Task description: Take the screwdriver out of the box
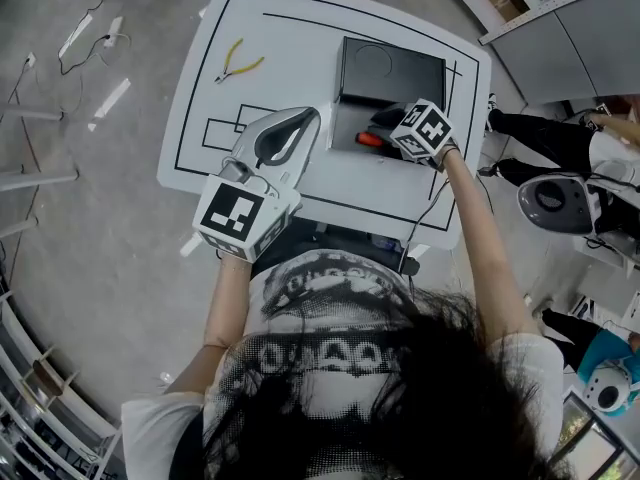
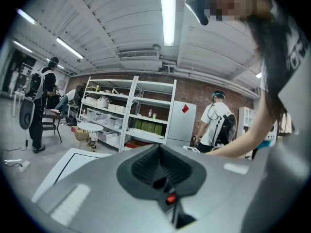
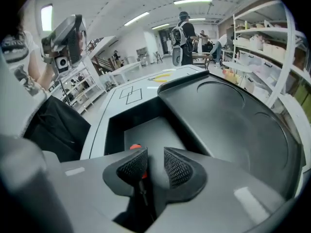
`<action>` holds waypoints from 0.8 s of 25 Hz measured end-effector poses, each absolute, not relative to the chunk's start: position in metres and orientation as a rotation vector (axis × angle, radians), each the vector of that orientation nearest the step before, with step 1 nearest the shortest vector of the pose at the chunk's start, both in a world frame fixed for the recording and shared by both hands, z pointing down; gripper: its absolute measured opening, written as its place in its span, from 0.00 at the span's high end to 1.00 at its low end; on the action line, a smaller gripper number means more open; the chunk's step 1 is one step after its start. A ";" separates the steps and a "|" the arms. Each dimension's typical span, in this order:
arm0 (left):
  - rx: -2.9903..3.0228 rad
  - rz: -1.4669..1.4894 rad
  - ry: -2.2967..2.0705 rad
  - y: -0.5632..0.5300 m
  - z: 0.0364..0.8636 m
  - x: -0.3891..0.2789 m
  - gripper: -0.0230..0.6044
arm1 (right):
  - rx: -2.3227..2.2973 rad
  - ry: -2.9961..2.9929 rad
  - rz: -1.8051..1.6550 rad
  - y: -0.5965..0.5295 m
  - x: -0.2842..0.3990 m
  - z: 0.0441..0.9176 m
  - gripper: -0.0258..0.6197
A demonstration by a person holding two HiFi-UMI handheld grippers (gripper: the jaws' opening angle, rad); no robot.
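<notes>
A black box (image 1: 345, 118) stands open on the white table (image 1: 270, 28), its lid (image 1: 392, 68) folded back. The screwdriver, with a red handle (image 1: 370, 139), lies in the box's tray. My right gripper (image 1: 392, 130) points steeply down into the tray and is open. In the right gripper view (image 3: 155, 166) the red handle (image 3: 135, 146) peeks past the left pad and the dark shaft (image 3: 142, 184) runs below the gap; the pads do not press on it. My left gripper (image 1: 305, 118) hovers left of the box, level and empty, its pads (image 2: 146, 166) meeting.
Yellow-handled pliers (image 1: 240, 61) lie at the table's far left. Black outlines are drawn on the tabletop. Other people stand to the right (image 1: 560, 138), and metal shelves (image 2: 131, 110) line the room. Cables lie on the floor at left (image 1: 85, 28).
</notes>
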State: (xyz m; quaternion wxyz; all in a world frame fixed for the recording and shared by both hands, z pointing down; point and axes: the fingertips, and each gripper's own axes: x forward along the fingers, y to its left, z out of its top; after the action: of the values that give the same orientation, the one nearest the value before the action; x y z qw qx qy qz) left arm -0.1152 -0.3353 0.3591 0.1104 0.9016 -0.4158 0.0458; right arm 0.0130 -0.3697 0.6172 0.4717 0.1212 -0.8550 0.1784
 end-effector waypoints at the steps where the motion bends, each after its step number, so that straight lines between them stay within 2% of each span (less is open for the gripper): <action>1: 2.647 0.134 -1.223 -0.337 0.360 -0.117 0.96 | 0.274 -2.105 0.450 -0.368 0.012 0.614 0.79; 6: 2.643 0.127 -1.228 -0.343 0.362 -0.118 0.96 | 0.038 -2.040 0.454 -0.336 0.010 0.620 0.74; 13: 2.634 0.123 -1.235 -0.350 0.363 -0.125 0.96 | -0.026 -1.919 0.264 -0.331 0.005 0.634 0.79; 20: 2.634 0.121 -1.240 -0.348 0.364 -0.126 0.96 | 0.087 -1.957 0.299 -0.336 0.006 0.633 0.80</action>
State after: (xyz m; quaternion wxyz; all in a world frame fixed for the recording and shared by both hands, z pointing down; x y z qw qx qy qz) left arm -0.1261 -0.3478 0.3636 0.1138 0.8982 -0.4227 0.0413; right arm 0.0056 -0.3365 0.6332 0.5479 0.0368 -0.8261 0.1260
